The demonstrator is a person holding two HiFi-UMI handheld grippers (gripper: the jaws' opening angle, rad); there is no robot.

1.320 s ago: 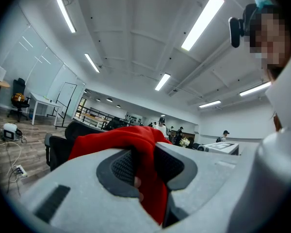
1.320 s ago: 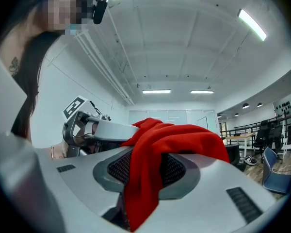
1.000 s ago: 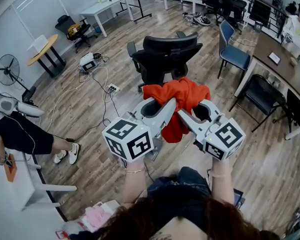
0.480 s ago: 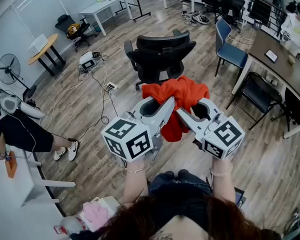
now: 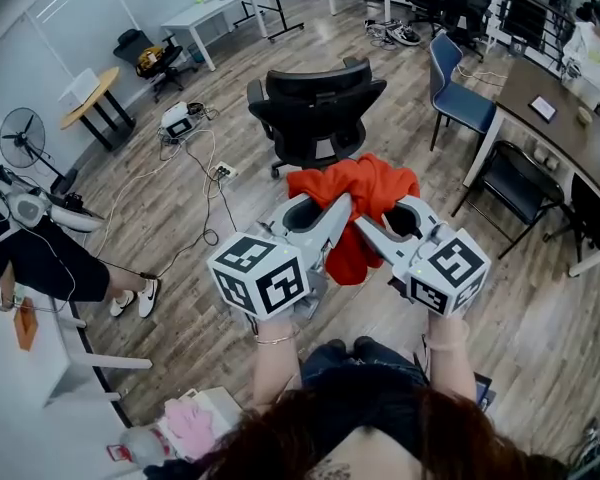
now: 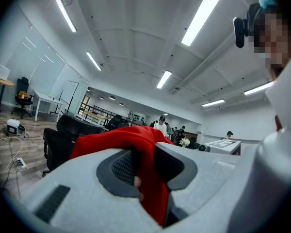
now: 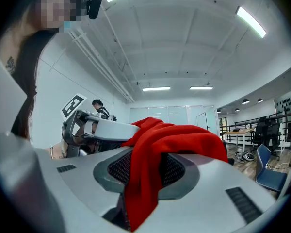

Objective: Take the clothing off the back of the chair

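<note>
Compared with the earlier frames, the black office chair sits farther from the red garment, which is clear of its backrest. Left gripper and right gripper are held level, side by side, tips converging. Each gripper's jaws pinch a fold of the garment, which hangs between them. Open wood floor lies left; a blue chair stands right.

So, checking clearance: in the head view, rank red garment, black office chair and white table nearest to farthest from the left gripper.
1. red garment, held by the left gripper.
2. black office chair, just beyond.
3. white table, far upper left.
</note>
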